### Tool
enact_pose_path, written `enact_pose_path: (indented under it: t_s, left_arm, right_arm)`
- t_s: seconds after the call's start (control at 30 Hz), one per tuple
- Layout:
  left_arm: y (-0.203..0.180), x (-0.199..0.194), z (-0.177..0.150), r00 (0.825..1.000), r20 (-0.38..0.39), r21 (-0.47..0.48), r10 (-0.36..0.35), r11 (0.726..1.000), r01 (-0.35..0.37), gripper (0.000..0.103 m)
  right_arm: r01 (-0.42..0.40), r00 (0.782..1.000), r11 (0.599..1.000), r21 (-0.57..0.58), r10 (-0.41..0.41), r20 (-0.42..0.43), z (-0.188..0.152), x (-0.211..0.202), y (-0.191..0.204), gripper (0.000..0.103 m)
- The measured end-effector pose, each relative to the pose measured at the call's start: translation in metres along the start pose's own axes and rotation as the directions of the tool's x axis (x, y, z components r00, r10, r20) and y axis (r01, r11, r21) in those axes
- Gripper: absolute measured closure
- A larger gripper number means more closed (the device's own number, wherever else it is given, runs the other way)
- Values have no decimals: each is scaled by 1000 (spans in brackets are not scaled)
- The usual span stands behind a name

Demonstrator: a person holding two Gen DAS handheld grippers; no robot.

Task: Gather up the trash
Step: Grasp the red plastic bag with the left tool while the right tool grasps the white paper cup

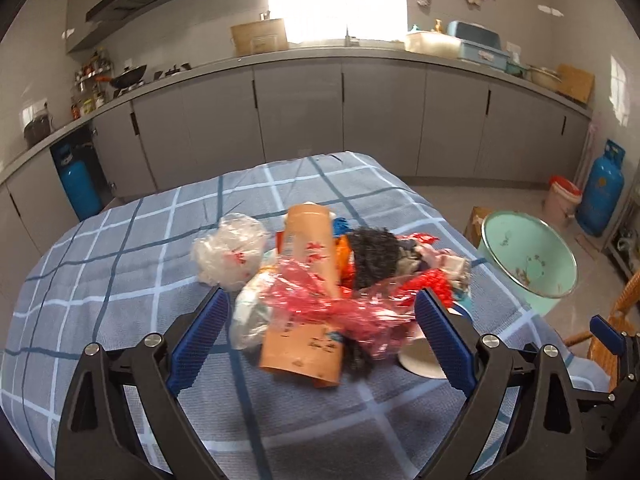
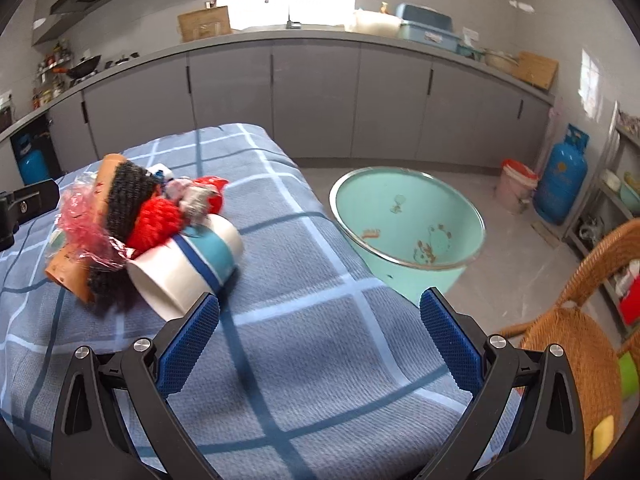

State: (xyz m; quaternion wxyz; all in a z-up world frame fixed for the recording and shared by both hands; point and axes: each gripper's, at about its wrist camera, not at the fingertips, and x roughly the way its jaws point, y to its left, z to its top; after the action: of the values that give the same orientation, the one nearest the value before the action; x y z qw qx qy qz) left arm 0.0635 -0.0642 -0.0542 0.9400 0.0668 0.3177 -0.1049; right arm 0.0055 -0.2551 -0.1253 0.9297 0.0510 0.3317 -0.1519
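A pile of trash lies on the blue checked tablecloth (image 1: pixel 120 280): an orange paper tube (image 1: pixel 308 292), a crumpled red plastic film (image 1: pixel 340 308), a clear plastic bag (image 1: pixel 230 254), a black fuzzy scrap (image 1: pixel 374 254), and a white-and-blue paper cup (image 2: pixel 188 268) lying on its side. My left gripper (image 1: pixel 322 334) is open, its blue pads on either side of the near end of the pile. My right gripper (image 2: pixel 320 340) is open and empty over the cloth (image 2: pixel 320 360), to the right of the cup. A mint green basin (image 2: pixel 408 220) stands on the floor beside the table.
A wicker chair (image 2: pixel 576 340) stands at the right. A blue gas cylinder (image 2: pixel 560 184) and a pink bucket (image 2: pixel 516 186) stand by the far wall. Grey kitchen cabinets (image 1: pixel 300 108) run along the back. The basin also shows in the left wrist view (image 1: pixel 528 260).
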Motion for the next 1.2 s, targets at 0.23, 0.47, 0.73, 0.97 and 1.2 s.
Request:
enact_pose_path:
  t_s: [0.23, 0.47, 0.73, 0.97, 1.2]
  left_arm:
    - [-27, 26, -8, 999, -30, 96, 16, 995, -13, 42]
    - [-13, 17, -11, 996, -42, 83, -78, 993, 81, 63]
    - [7, -9, -6, 996, 26, 76, -83, 994, 80, 70]
    - [17, -8, -7, 996, 22, 62, -86, 994, 84, 70]
    - [22, -12, -4, 995, 36, 50, -88, 995, 87, 70]
  right_arm:
    - [-32, 999, 999, 35, 32, 7, -5, -1, -11, 4]
    - [-95, 995, 995, 35, 94, 15, 0, -3, -2, 4]
    - [-168, 984, 982, -88, 172, 39, 17, -1, 46, 4]
    - [-227, 974, 957, -178, 223, -44, 9, 19, 74, 43]
    - [-273, 962, 947, -168, 265, -66, 5, 19, 64, 98]
